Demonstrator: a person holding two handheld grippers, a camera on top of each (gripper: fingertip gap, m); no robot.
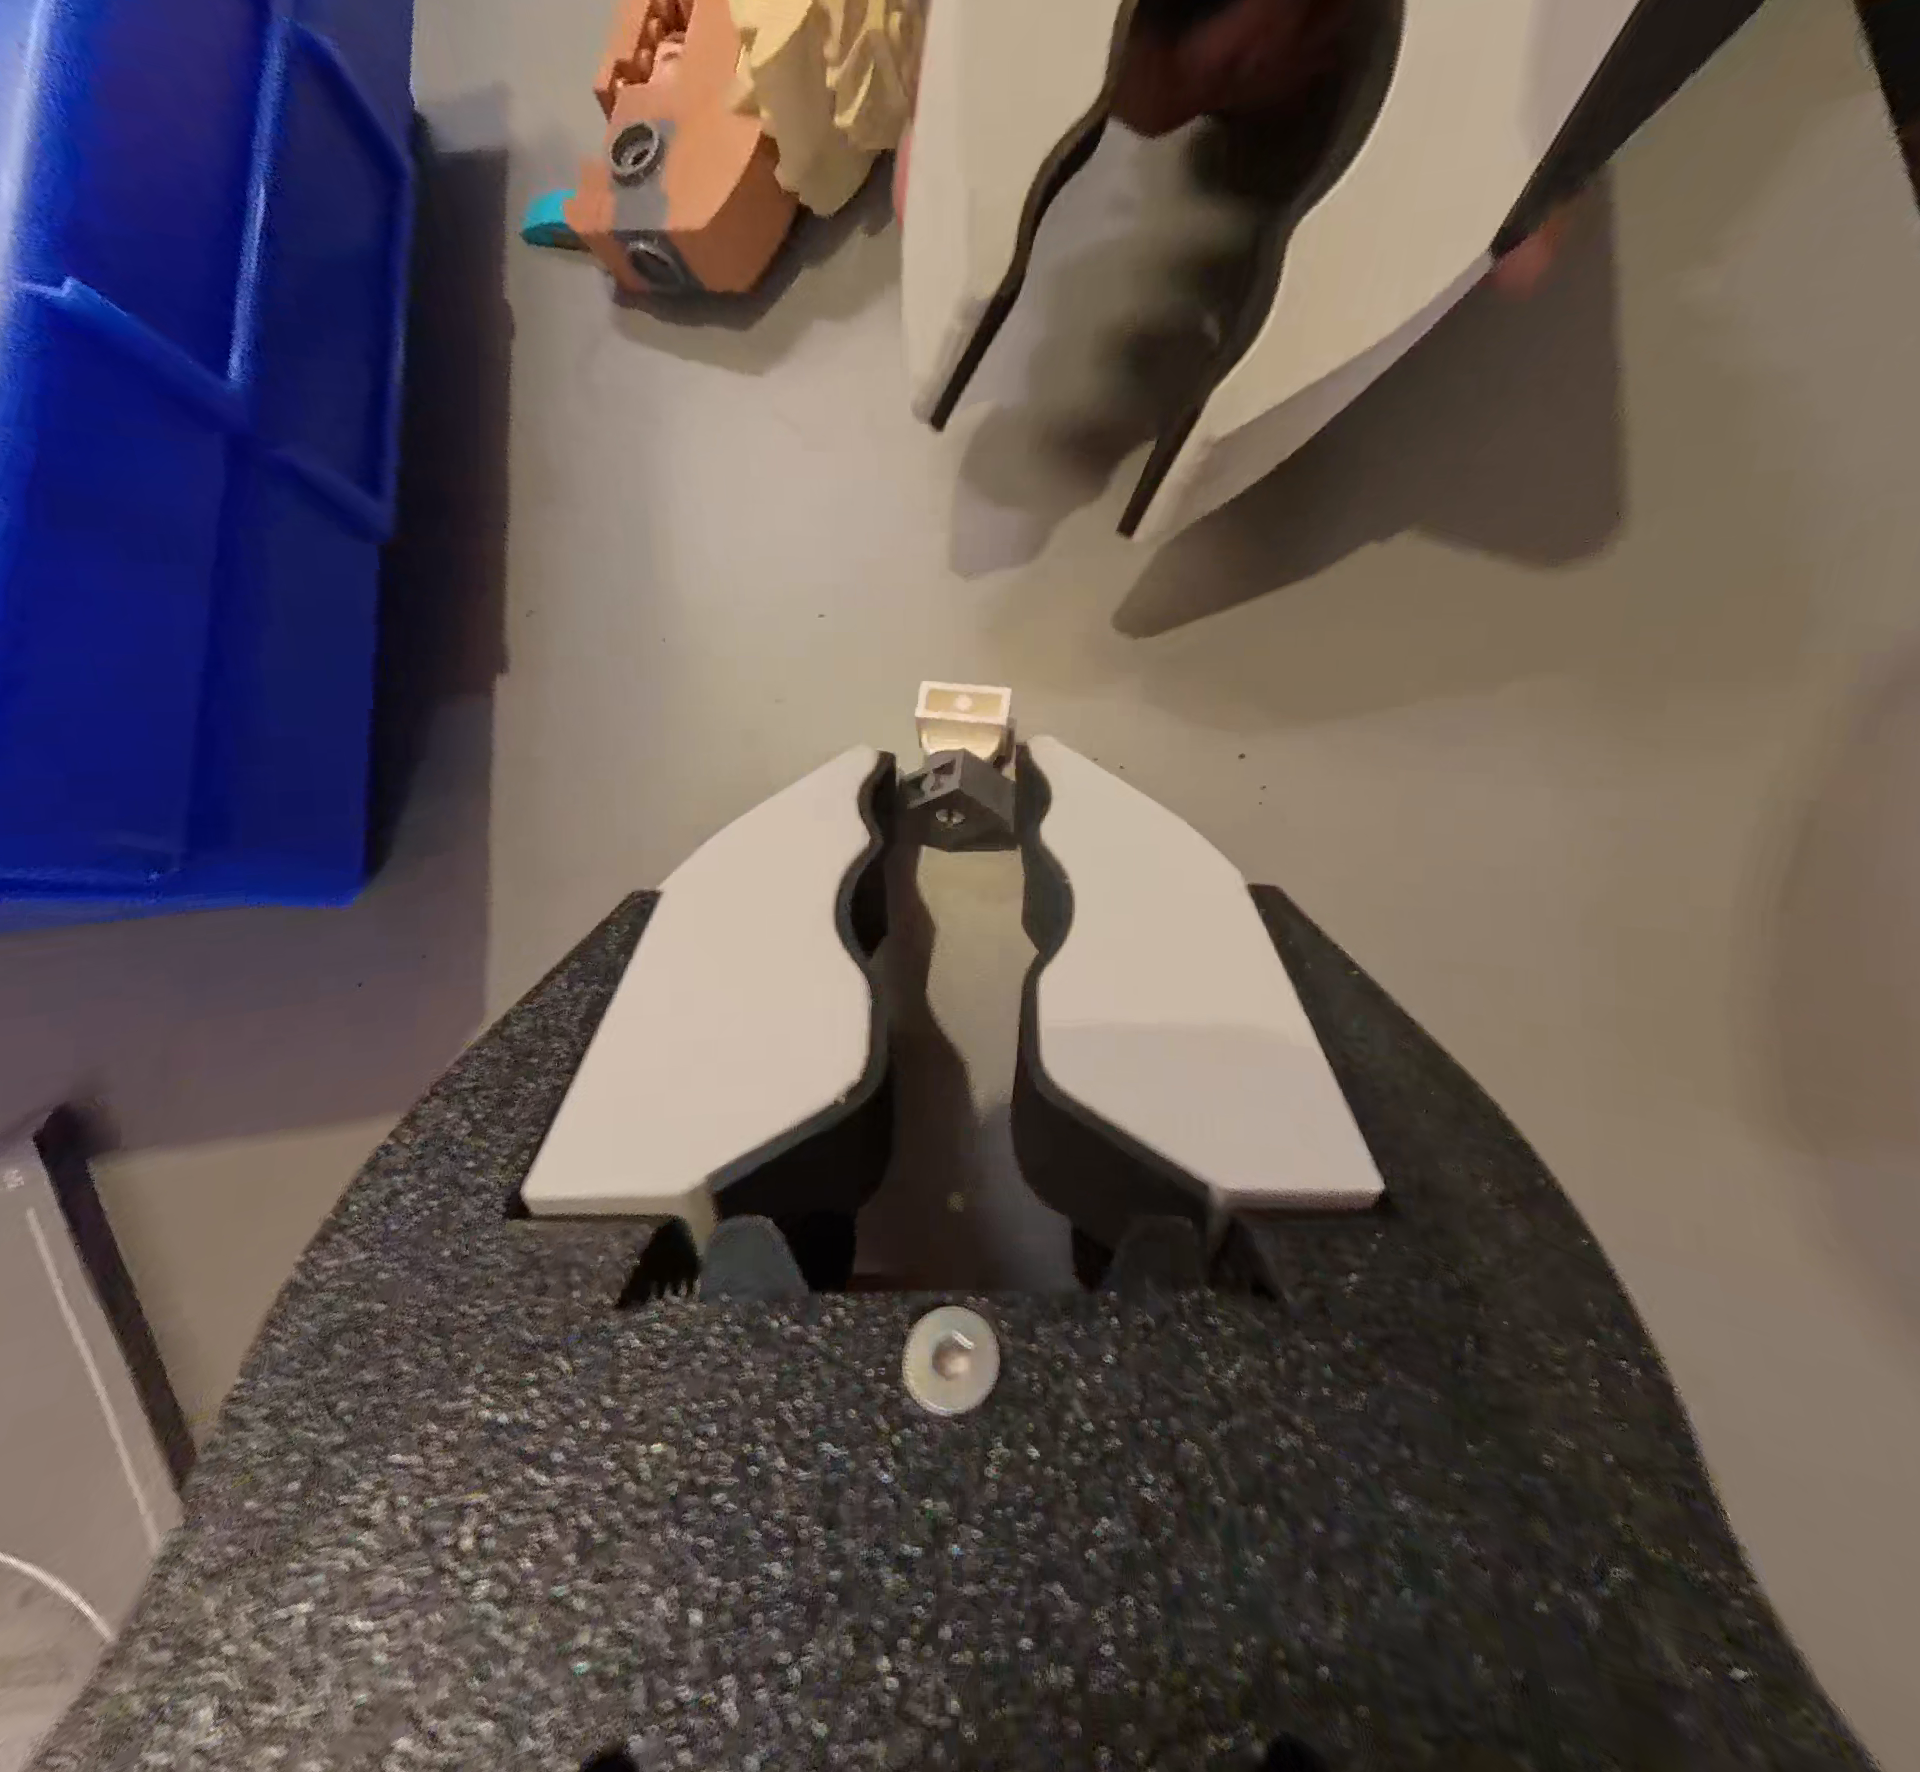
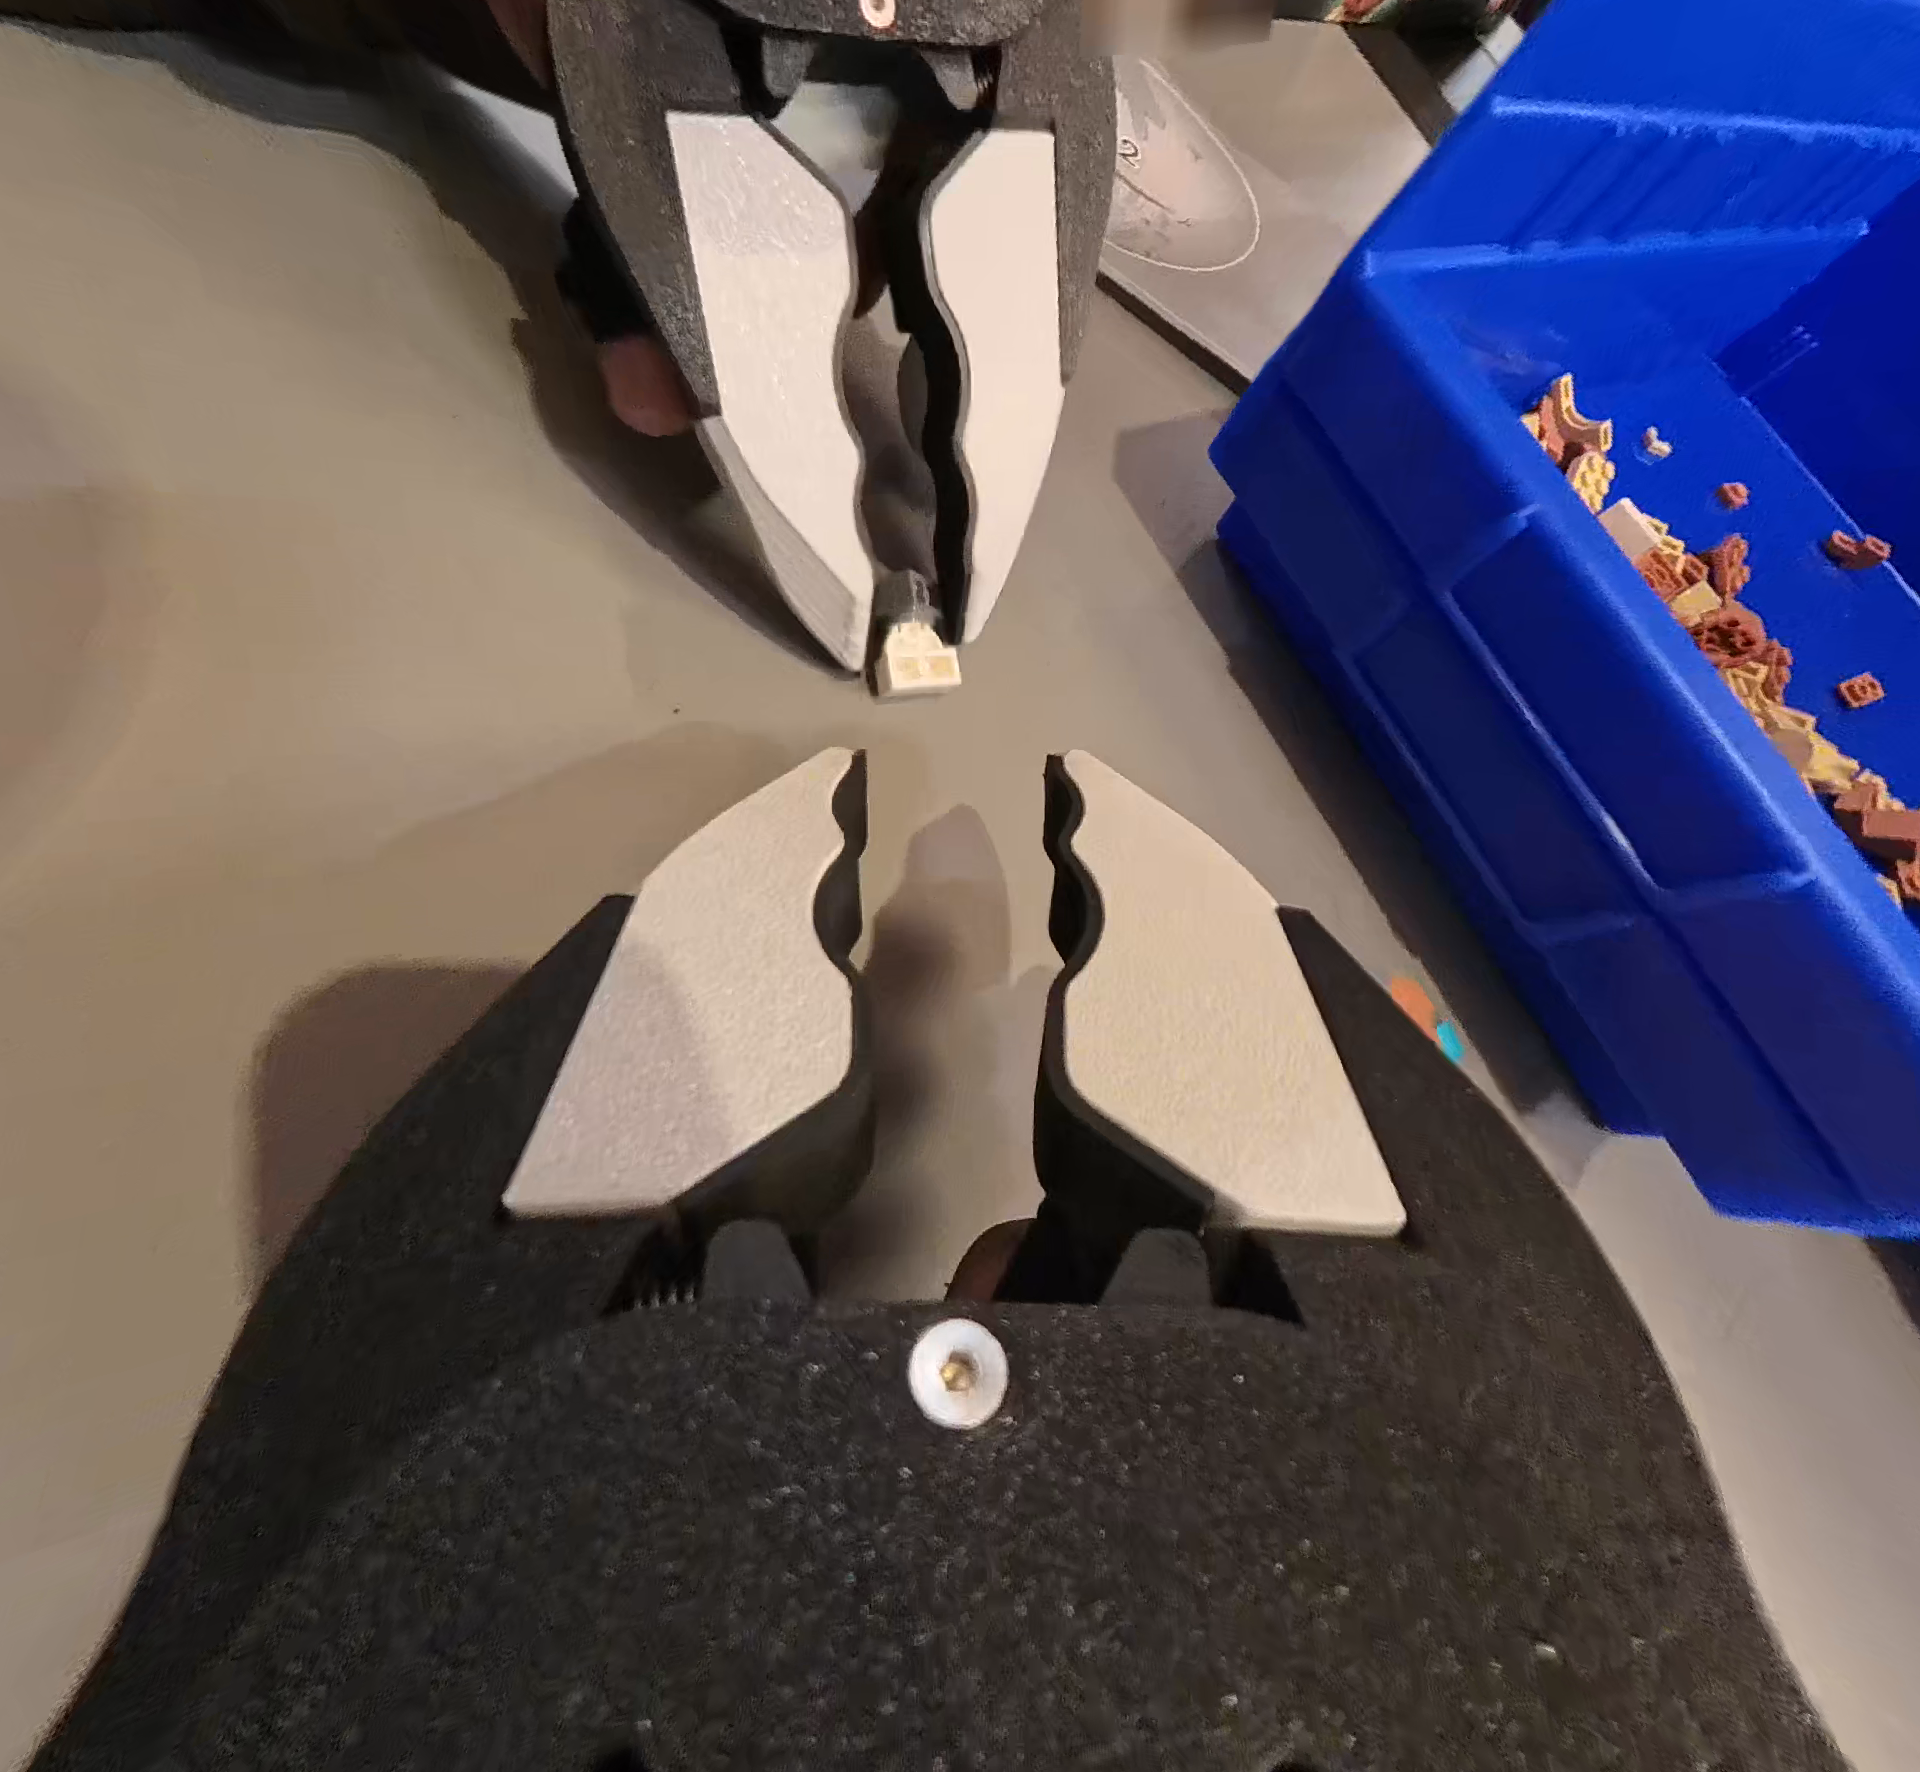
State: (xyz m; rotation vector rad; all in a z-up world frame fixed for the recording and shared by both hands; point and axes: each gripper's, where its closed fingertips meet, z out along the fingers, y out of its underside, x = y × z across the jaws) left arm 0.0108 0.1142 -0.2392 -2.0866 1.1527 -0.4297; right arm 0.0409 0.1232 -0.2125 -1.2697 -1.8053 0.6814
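My left gripper [image 1: 956,766] is shut on a small dark grey brick [image 1: 958,806] with a cream-white brick [image 1: 964,714] joined to its front, which sticks out past the fingertips. It holds them just above the grey table [image 1: 727,579]. The right wrist view shows the same gripper [image 2: 909,621] facing mine, with the white brick [image 2: 914,668] at its tips. My right gripper [image 2: 954,766] is open and empty, a short way in front of that white brick. It also shows blurred in the left wrist view [image 1: 1029,475].
A blue bin [image 1: 187,372] stands at the left; in the right wrist view it [image 2: 1507,642] holds several loose brown and tan bricks [image 2: 1714,600]. A partly built brown and tan brick model [image 1: 727,91] lies on the table beyond. A person's hand [image 2: 639,392] grips the left tool. One gripper's finger ends stand about 5 centimeters off the other's.
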